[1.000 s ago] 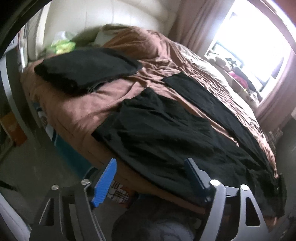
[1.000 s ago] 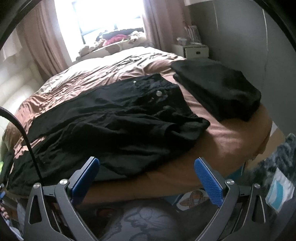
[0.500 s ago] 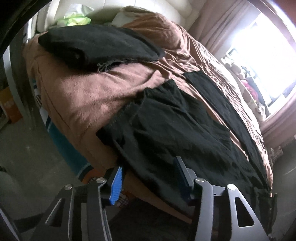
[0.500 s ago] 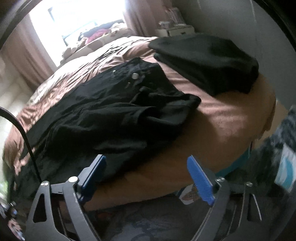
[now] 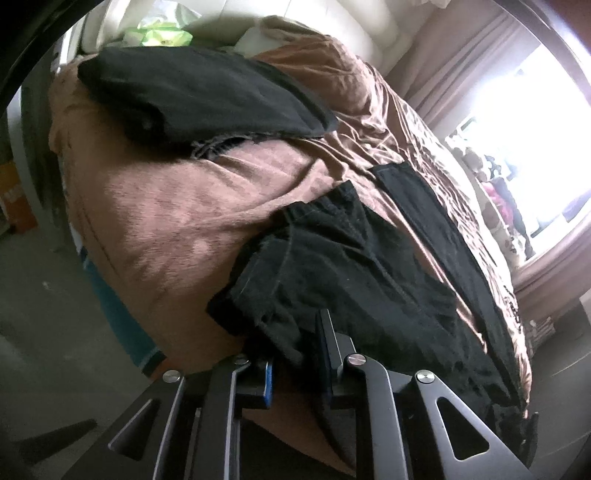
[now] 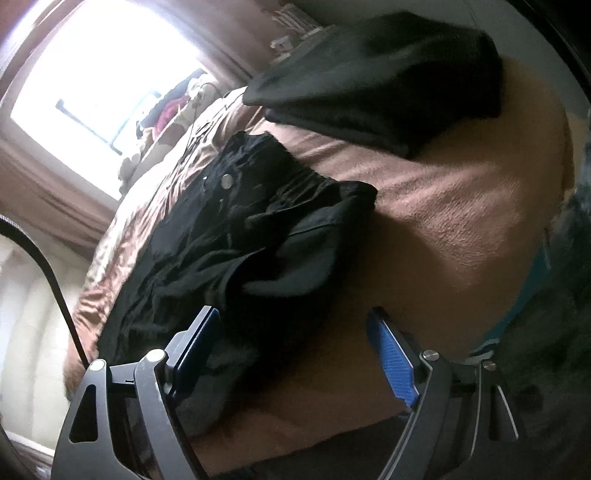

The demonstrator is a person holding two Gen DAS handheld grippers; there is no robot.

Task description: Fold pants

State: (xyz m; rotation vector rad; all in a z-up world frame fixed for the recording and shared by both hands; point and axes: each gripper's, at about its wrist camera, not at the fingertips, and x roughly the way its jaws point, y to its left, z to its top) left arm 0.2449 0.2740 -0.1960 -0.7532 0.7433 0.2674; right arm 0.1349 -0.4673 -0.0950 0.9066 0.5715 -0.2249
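Black pants (image 5: pixel 347 266) lie spread and rumpled across the brown bed cover (image 5: pixel 177 221), legs running toward the window. My left gripper (image 5: pixel 295 354) is at the near bed edge, its jaws closed on the hem end of a pant leg. In the right wrist view the waistband end of the pants (image 6: pixel 258 221), with a metal button (image 6: pixel 226 181), lies crumpled near the bed edge. My right gripper (image 6: pixel 295 339) is open, its left finger (image 6: pixel 195 343) at the black cloth, its right finger (image 6: pixel 391 354) over bare cover.
A folded black garment (image 5: pixel 192 92) sits on the bed corner by the headboard; another folded one (image 6: pixel 384 81) lies at the far corner in the right wrist view. Bright window (image 6: pixel 99 74) with curtains beyond. Green packet (image 5: pixel 159 35) near the pillows. Floor (image 5: pixel 48 314) lies below the bed edge.
Both grippers moved down and in toward the bed edge. The left jaws closed from wide open onto the pant leg end. The right gripper tilted and stayed open.
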